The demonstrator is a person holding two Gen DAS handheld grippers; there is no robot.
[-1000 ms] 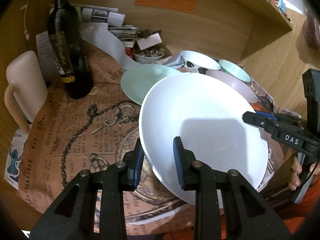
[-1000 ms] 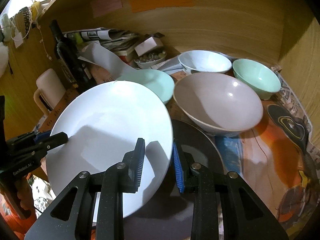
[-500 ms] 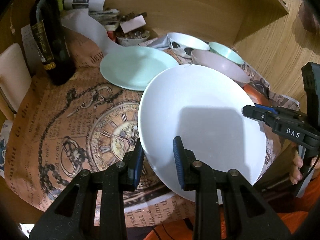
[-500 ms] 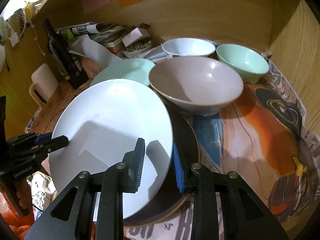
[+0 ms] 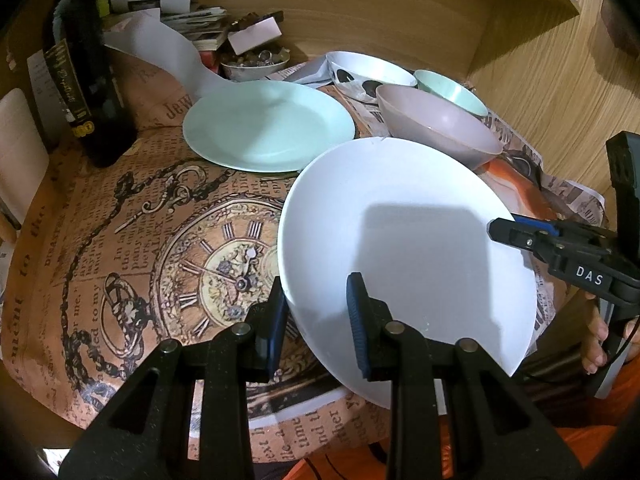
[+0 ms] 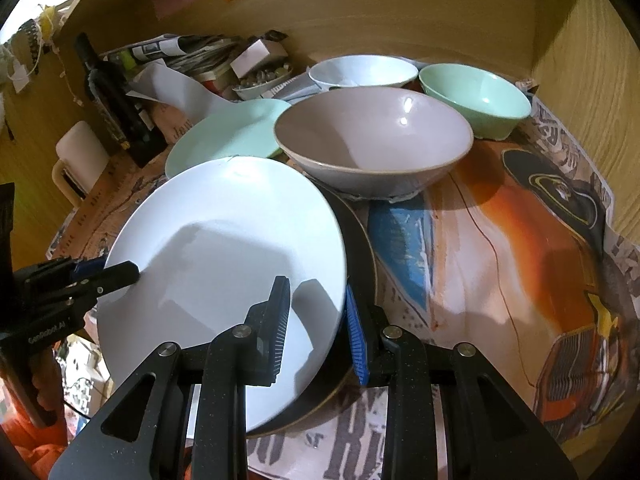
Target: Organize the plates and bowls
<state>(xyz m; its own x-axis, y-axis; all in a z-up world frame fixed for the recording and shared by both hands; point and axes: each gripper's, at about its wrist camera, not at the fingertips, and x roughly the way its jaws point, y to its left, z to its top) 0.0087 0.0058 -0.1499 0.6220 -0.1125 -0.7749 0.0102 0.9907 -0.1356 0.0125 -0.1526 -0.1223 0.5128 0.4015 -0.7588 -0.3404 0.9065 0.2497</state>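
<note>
While both grippers clamp it from opposite rims, the white plate (image 5: pixel 404 240) hangs tilted above the counter (image 5: pixel 120 240), and everything here can be placed against it. The left gripper (image 5: pixel 316 316) has its fingers (image 5: pixel 276 320) drawn narrow on the plate's near-left edge, one pad under the rim, one on top. The right gripper (image 6: pixel 318 328) does the same on the opposite edge, fingers (image 6: pixel 356 336) pinched close over the rim. In the left wrist view that right gripper shows at the plate's right side, a hand (image 5: pixel 600 340) wrapped round its handle.

Directly under the white plate's right edge lies a dark plate (image 6: pixel 360 280), its brown-rimmed arc peeking out; whether the two touch I cannot tell. Just behind the white plate sits the mauve bowl (image 6: pixel 372 140), big and upright. Behind and left of the white plate, the mint plate (image 5: pixel 268 124) lies flat on the printed paper. Further back beyond the mauve bowl stand a white bowl (image 6: pixel 362 72) and a mint bowl (image 6: pixel 476 96), side by side. Well off to the white plate's far left a dark bottle (image 5: pixel 92 92) stands upright, with a cream mug (image 6: pixel 76 160) near it. A small dish of odds and ends (image 5: pixel 256 62) sits at the back by stacked papers.
</note>
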